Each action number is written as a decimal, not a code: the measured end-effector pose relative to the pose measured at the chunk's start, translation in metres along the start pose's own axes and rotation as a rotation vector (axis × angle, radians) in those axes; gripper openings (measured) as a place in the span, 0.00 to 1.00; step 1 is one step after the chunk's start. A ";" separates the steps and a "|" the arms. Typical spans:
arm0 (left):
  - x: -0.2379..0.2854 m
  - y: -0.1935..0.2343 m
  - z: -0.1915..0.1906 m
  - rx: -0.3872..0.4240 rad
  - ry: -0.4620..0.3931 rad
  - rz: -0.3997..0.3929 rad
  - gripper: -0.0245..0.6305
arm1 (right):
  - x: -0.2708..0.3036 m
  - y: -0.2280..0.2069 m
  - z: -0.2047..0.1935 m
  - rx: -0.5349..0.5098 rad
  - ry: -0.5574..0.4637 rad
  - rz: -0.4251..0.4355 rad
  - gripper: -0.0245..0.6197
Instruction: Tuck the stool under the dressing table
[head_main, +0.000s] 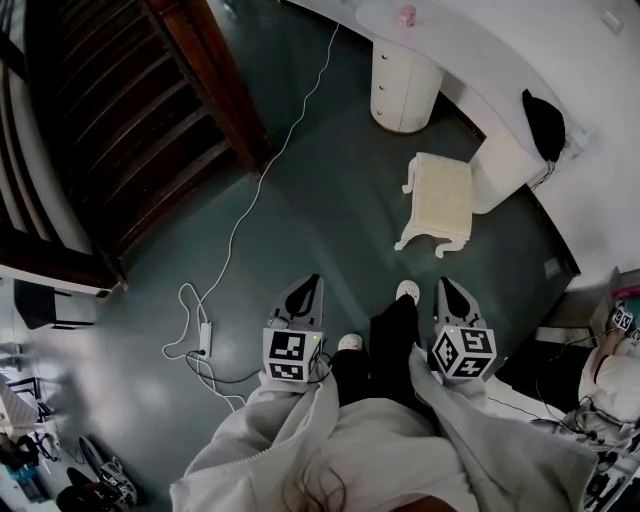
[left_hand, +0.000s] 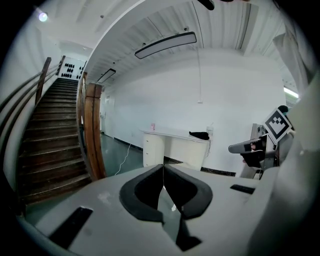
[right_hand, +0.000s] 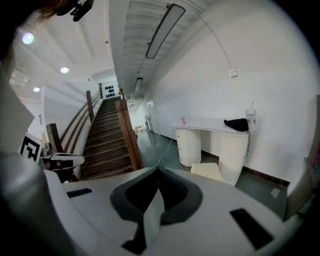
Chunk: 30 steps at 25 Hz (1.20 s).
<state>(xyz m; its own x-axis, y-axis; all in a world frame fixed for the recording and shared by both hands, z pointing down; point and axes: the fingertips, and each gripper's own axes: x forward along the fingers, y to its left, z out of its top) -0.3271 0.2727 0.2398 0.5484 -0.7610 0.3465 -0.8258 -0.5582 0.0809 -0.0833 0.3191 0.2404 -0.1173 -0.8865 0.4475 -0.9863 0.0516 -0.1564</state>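
Note:
A cream stool (head_main: 440, 203) with curved white legs stands on the dark green floor, out in front of the white dressing table (head_main: 470, 60). In the right gripper view the stool (right_hand: 206, 171) sits beside the table (right_hand: 212, 135). My left gripper (head_main: 312, 288) and right gripper (head_main: 444, 290) are held low near my body, well short of the stool. Both are shut and hold nothing. In the left gripper view the left gripper (left_hand: 163, 169) points toward the far table (left_hand: 175, 145).
A wooden staircase (head_main: 130, 130) with a thick post fills the left. A white cable (head_main: 250, 200) runs across the floor to a power strip (head_main: 205, 337). A black item (head_main: 543, 122) and a small pink object (head_main: 407, 14) lie on the table. Clutter lines the right edge.

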 end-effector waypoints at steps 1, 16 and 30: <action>0.005 -0.001 0.001 -0.002 0.002 0.002 0.06 | 0.003 -0.003 0.001 -0.001 0.002 0.004 0.12; 0.105 -0.011 0.050 0.015 0.009 0.021 0.06 | 0.083 -0.072 0.065 -0.020 0.011 0.048 0.12; 0.194 -0.030 0.075 -0.004 0.039 0.038 0.06 | 0.142 -0.145 0.100 -0.019 0.051 0.062 0.12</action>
<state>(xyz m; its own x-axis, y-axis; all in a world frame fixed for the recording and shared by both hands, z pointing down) -0.1864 0.1172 0.2346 0.5108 -0.7682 0.3860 -0.8466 -0.5275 0.0705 0.0544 0.1400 0.2384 -0.1838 -0.8566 0.4821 -0.9789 0.1152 -0.1685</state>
